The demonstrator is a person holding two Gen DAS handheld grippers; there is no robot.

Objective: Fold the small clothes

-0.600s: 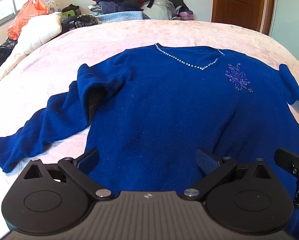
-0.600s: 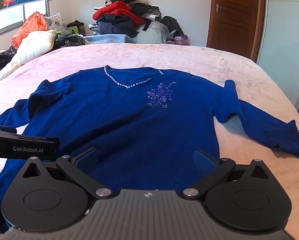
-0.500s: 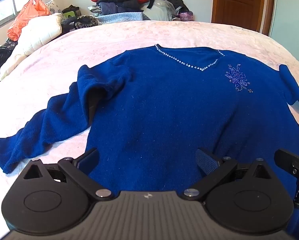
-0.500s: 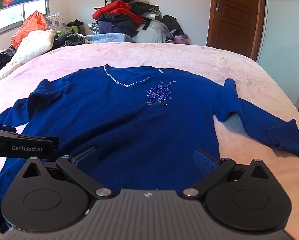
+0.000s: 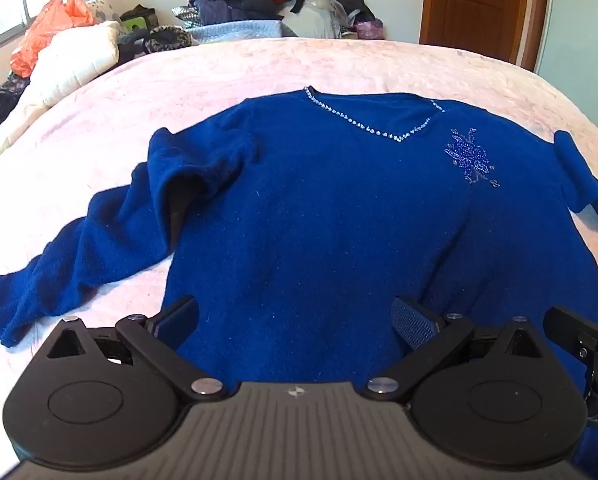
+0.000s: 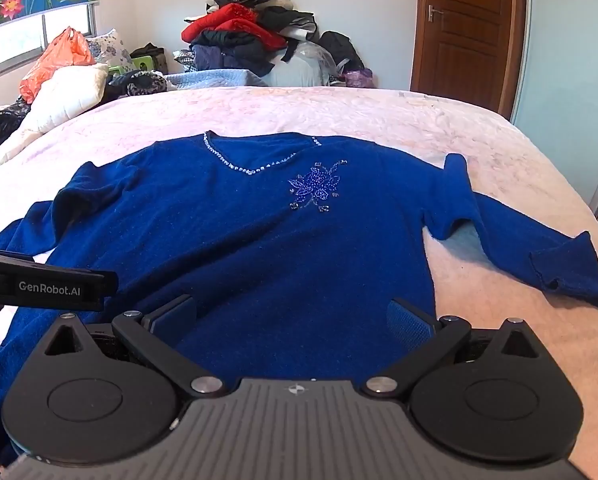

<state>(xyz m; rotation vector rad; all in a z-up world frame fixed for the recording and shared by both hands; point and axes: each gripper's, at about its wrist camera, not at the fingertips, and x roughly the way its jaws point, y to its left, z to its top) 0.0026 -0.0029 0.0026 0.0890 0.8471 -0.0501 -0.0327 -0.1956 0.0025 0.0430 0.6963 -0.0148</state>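
1. Pink, softly textured cover spreads over the bed (image 5: pixel 339 64), which fills most of both views.
2. Blue sweater (image 5: pixel 339 232) lies flat, front up, in the middle of the bed, its V-neck at the far end and its hem at the near end under both tools.
3. Clothes pile (image 6: pixel 251 40) in red, black and grey rises beyond the far edge of the bed, against the wall.
4. Brown door (image 6: pixel 463 28) stands closed to the right of the pile.
5. White quilt (image 5: pixel 71 64) is bunched at the bed's left side, with an orange bag (image 5: pixel 51 28) behind it.
6. Left sleeve (image 5: pixel 79 256) runs out to the left on the bed, creased and puckered at the shoulder; right sleeve (image 6: pixel 539 248) stretches to the right, its cuff flopped over.
7. Left tool (image 5: pixel 295 316) hangs over the hem with its fingers spread wide apart and nothing gripped between them.
8. Right tool (image 6: pixel 291 316) hangs over the hem nearer the right side seam, fingers likewise wide apart and gripping nothing.
9. Beaded flower (image 6: pixel 315 190) sits on the chest just below a row of beads (image 6: pixel 255 164) that edges the neckline.
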